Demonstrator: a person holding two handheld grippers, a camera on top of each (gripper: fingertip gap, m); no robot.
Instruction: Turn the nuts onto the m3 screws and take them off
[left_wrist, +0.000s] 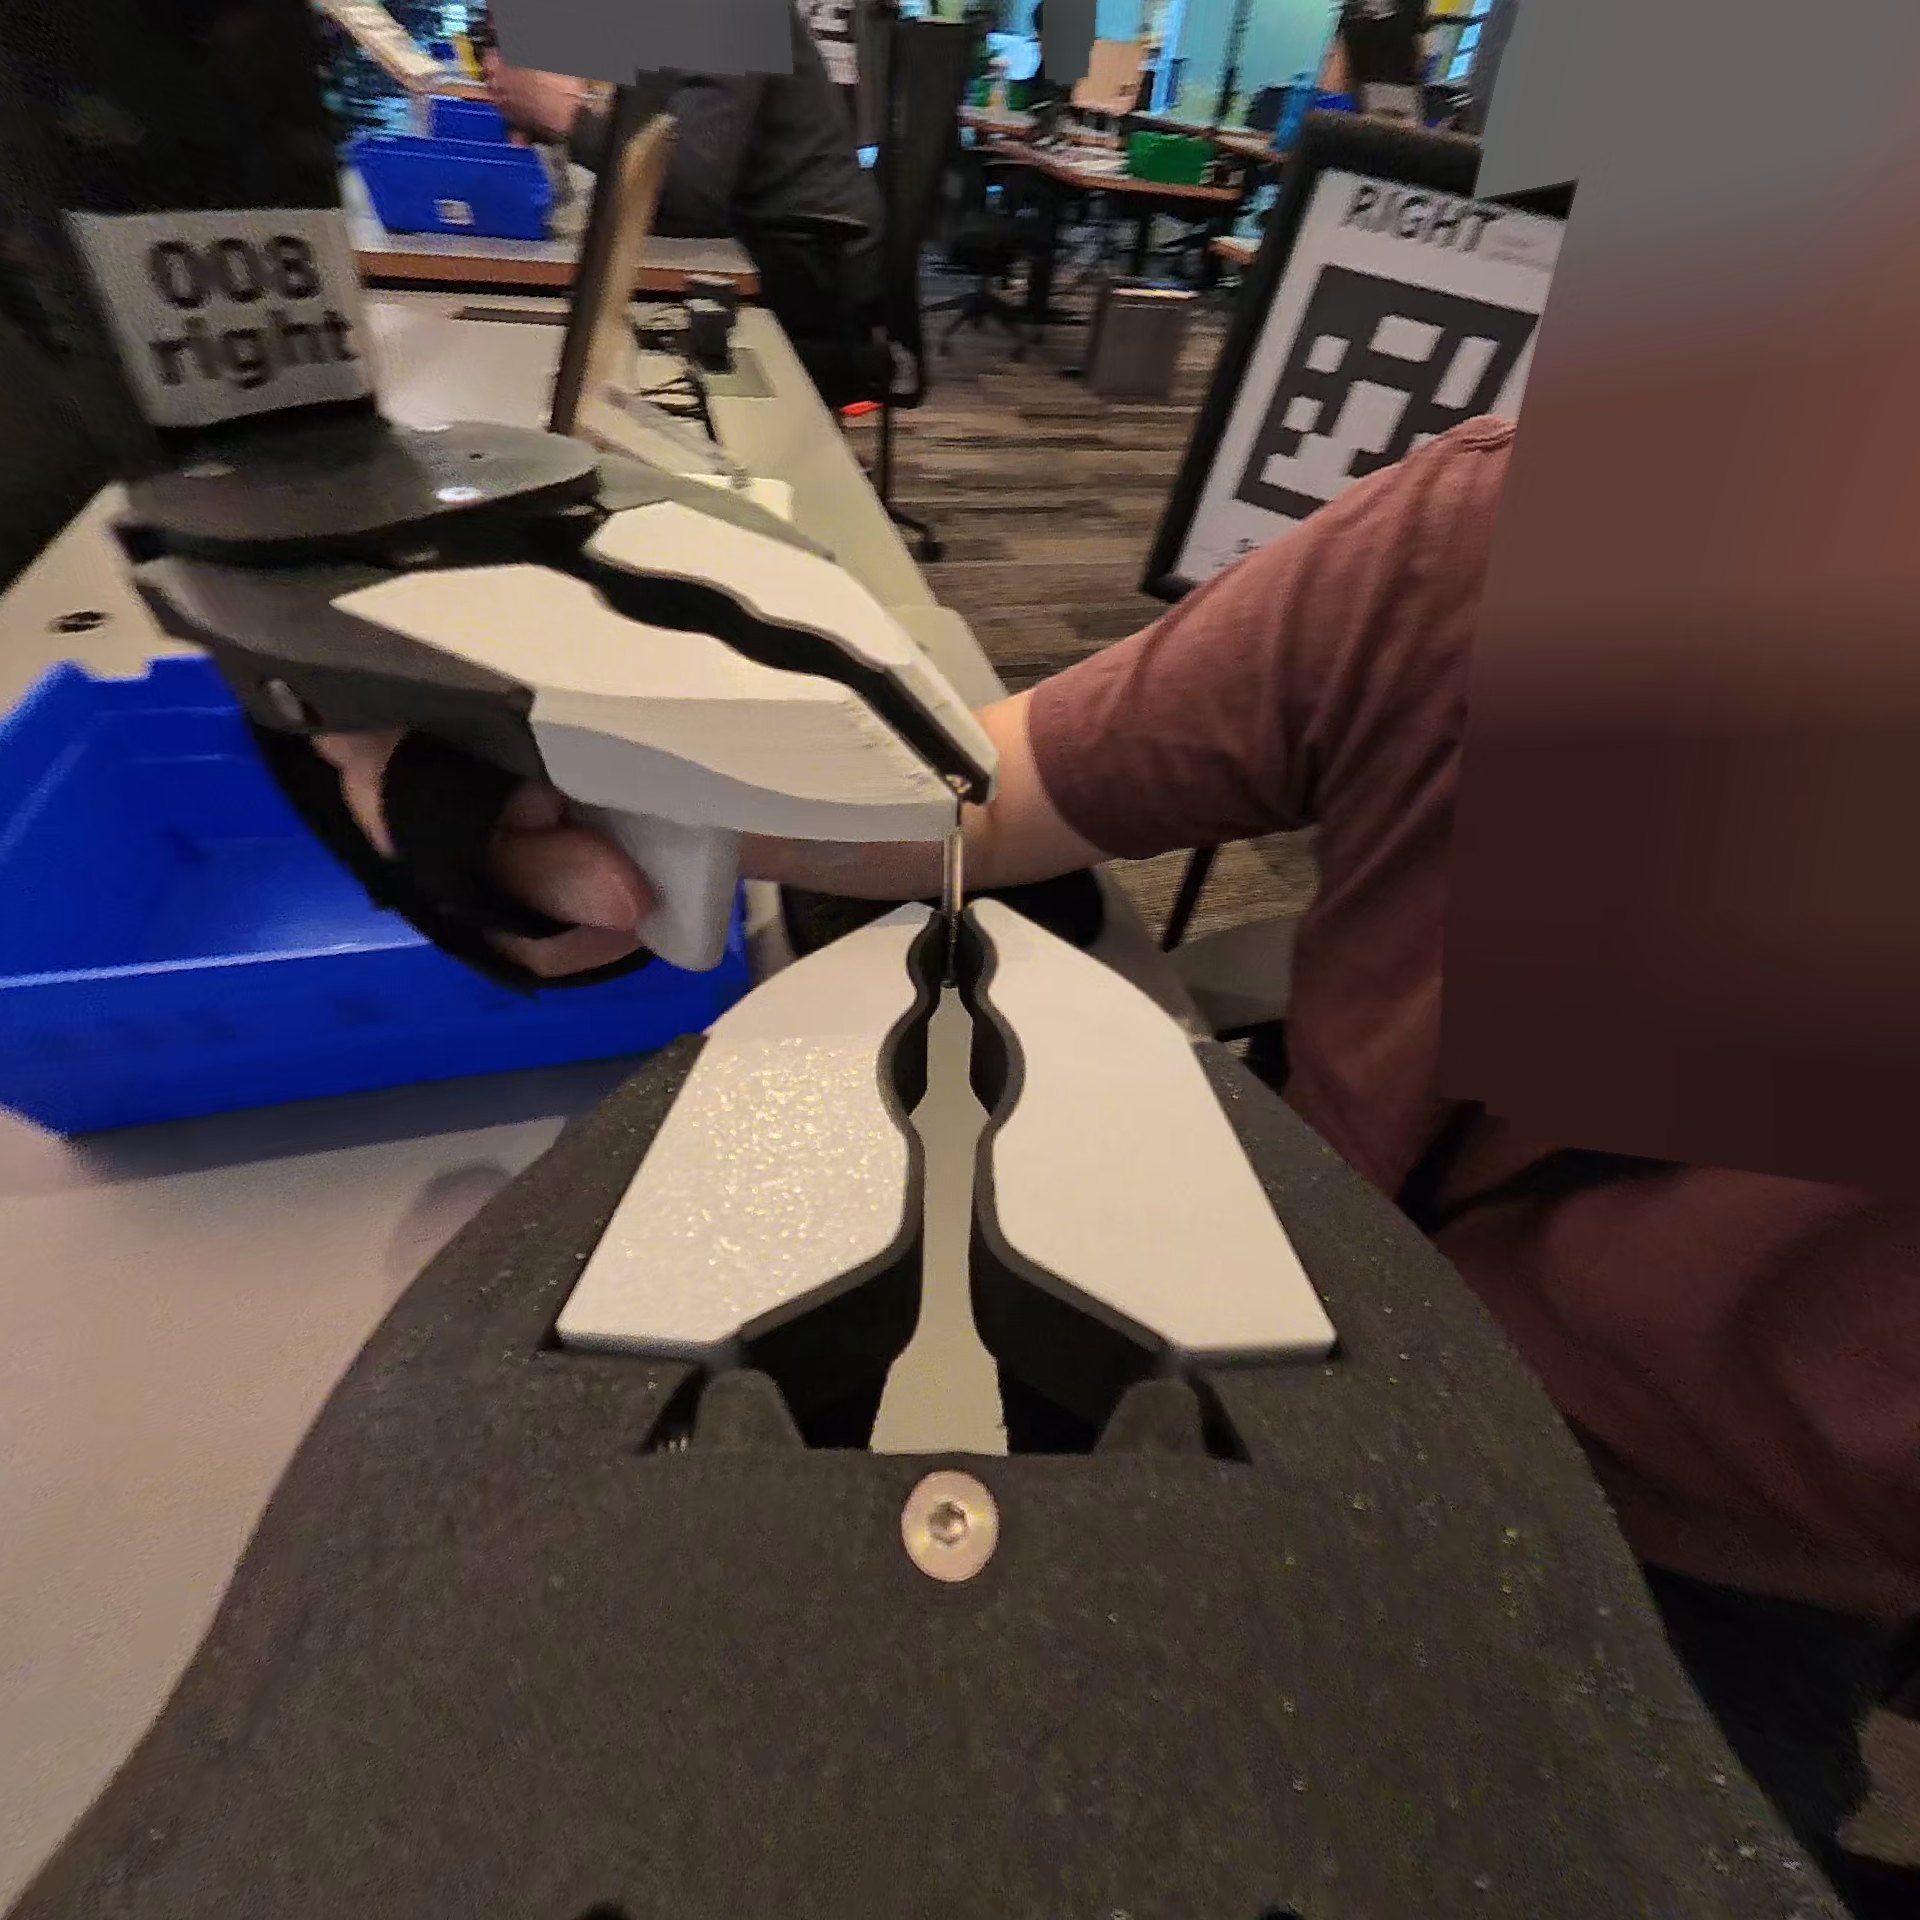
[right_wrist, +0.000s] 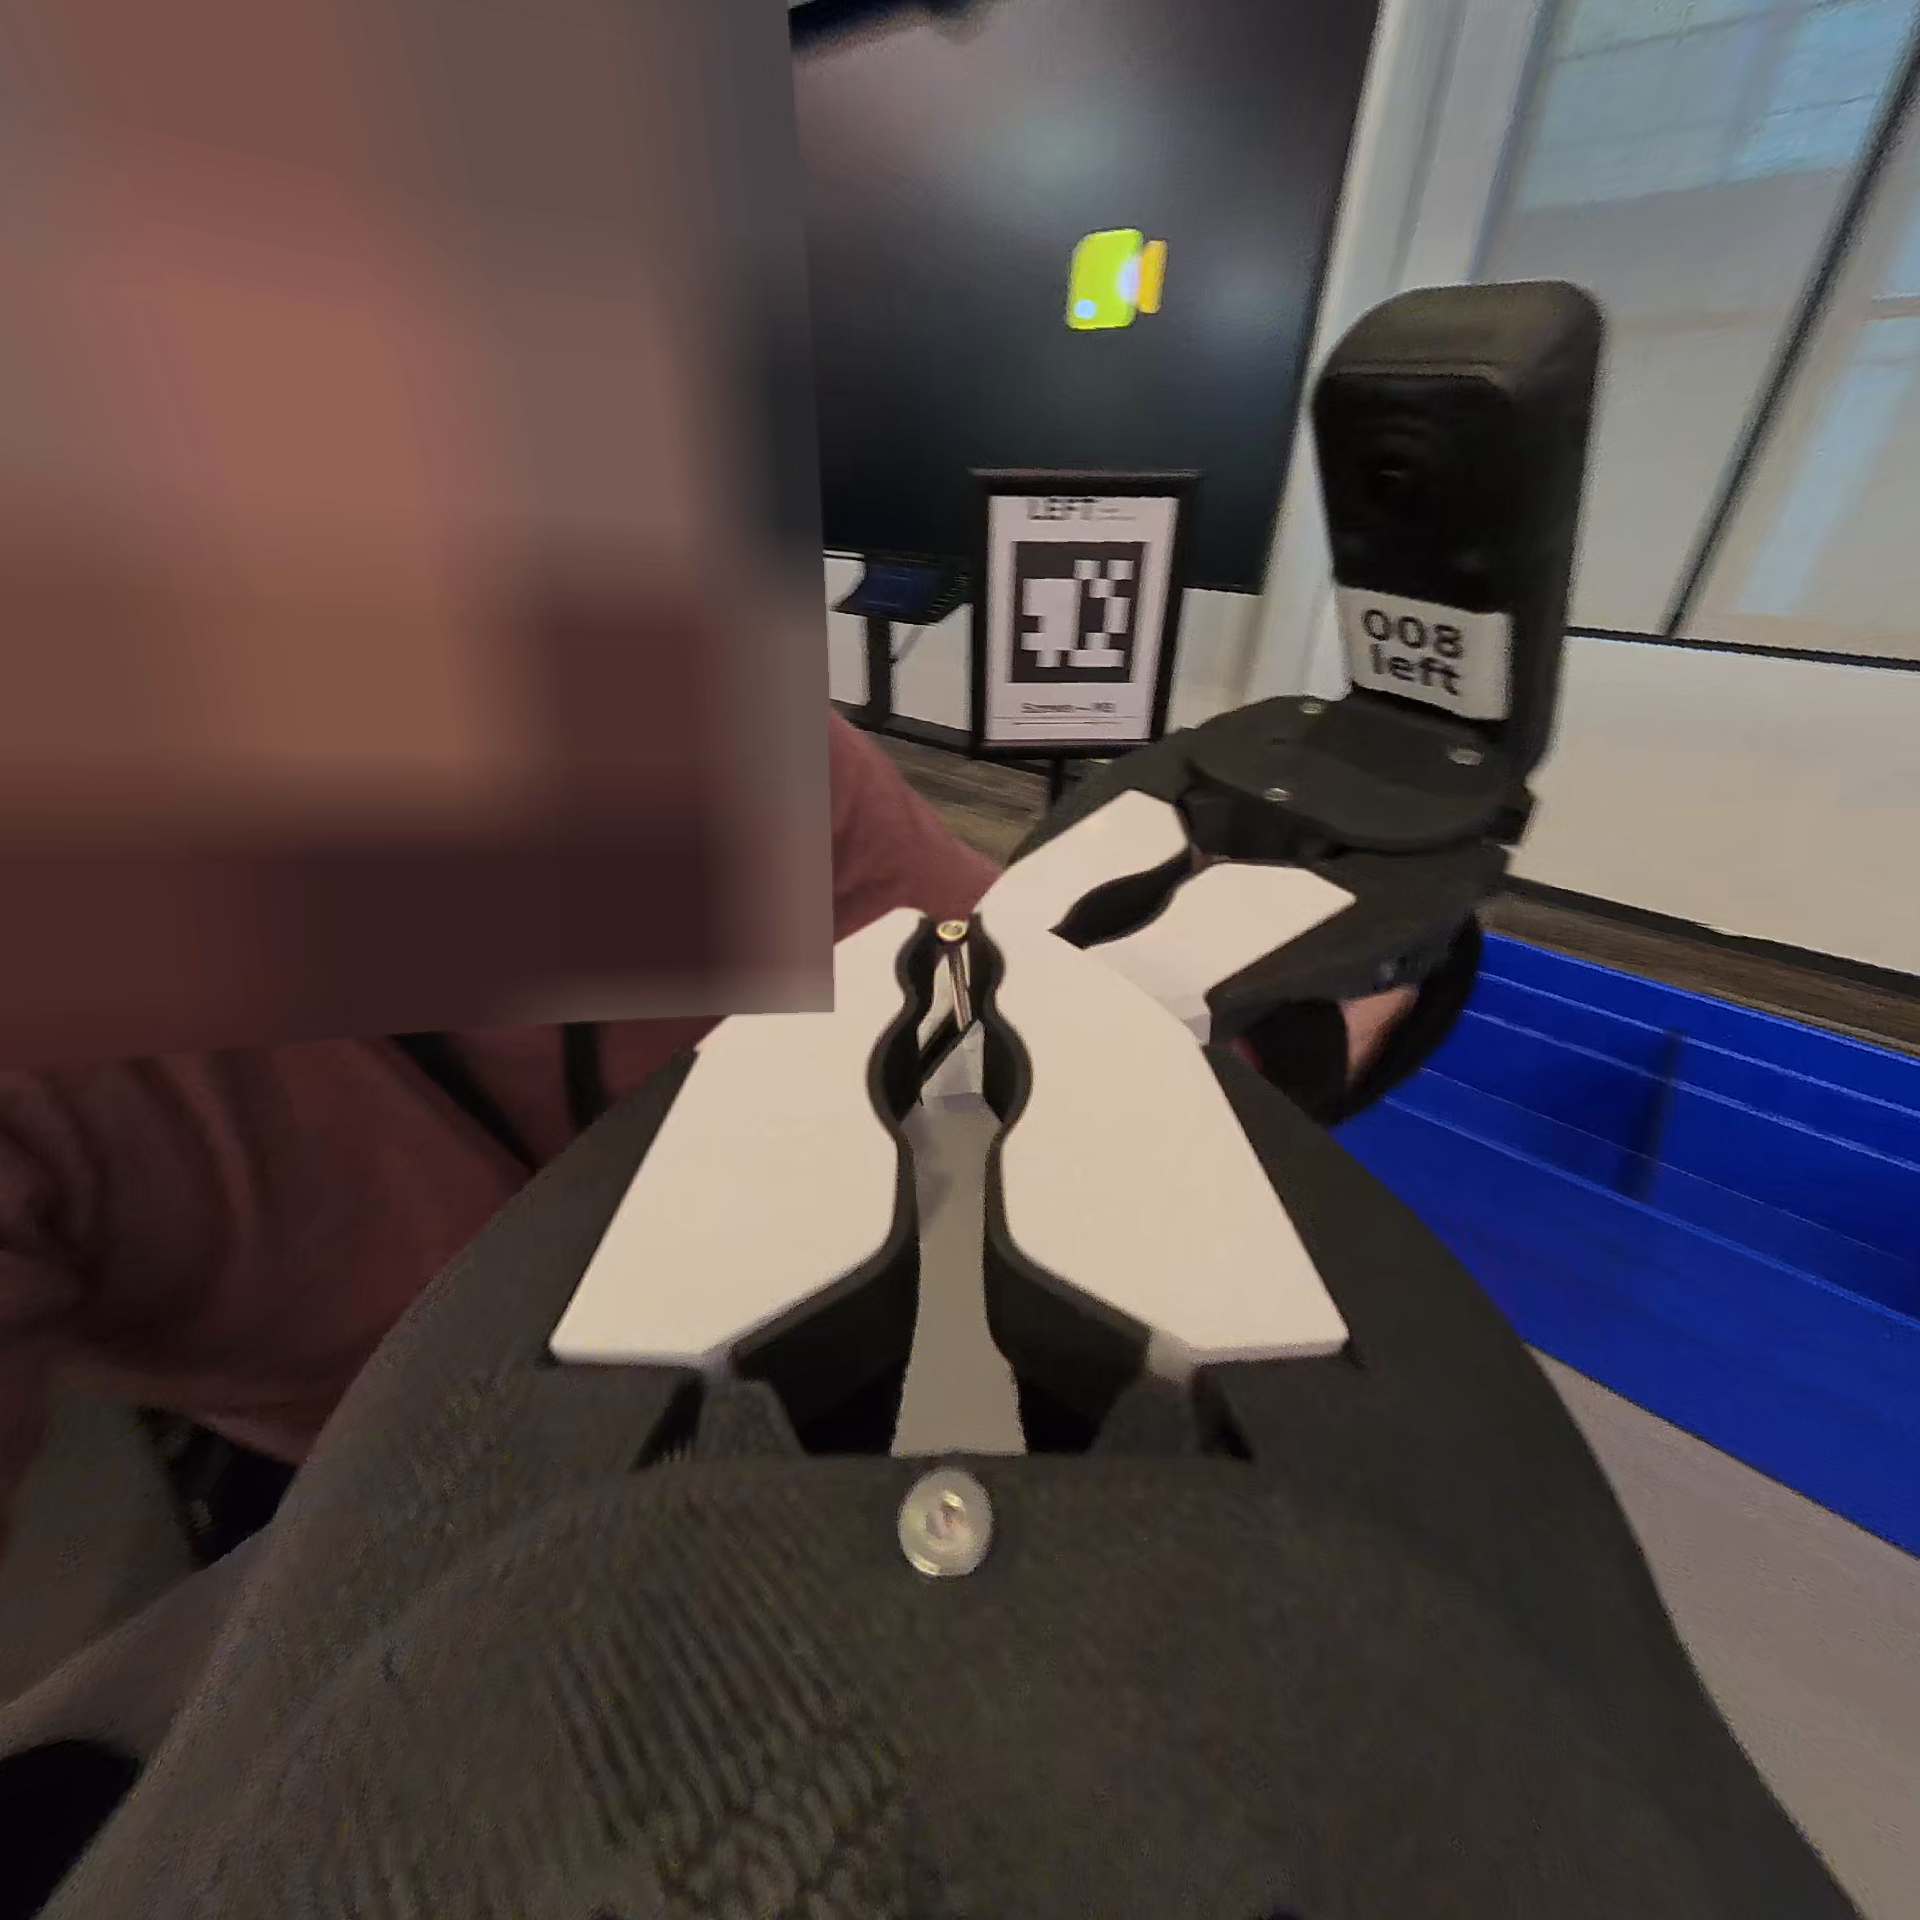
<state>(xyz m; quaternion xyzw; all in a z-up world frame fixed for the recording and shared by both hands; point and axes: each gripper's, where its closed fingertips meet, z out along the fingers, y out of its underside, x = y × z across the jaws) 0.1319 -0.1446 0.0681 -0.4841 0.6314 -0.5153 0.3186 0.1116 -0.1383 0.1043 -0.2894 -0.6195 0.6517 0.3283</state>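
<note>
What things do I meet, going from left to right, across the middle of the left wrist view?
Blue bin → gloved hand on the right gripper's handle → thin screw between the two grippers' tips → bare forearm → dark red sleeve.

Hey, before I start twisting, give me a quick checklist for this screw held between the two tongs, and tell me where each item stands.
1. Right tongs shut on the top of the screw: ok.
2. Left tongs closed around the screw's lower end: ok.
3. Screw runs straight between the two sets of tips, roughly upright in the left wrist view: ok.
4. Nut seated on the thread: cannot tell, the left tips hide that end.
5. Blue bin directly beneath the screw to catch a drop: cannot tell, it shows only off to the side.
</note>
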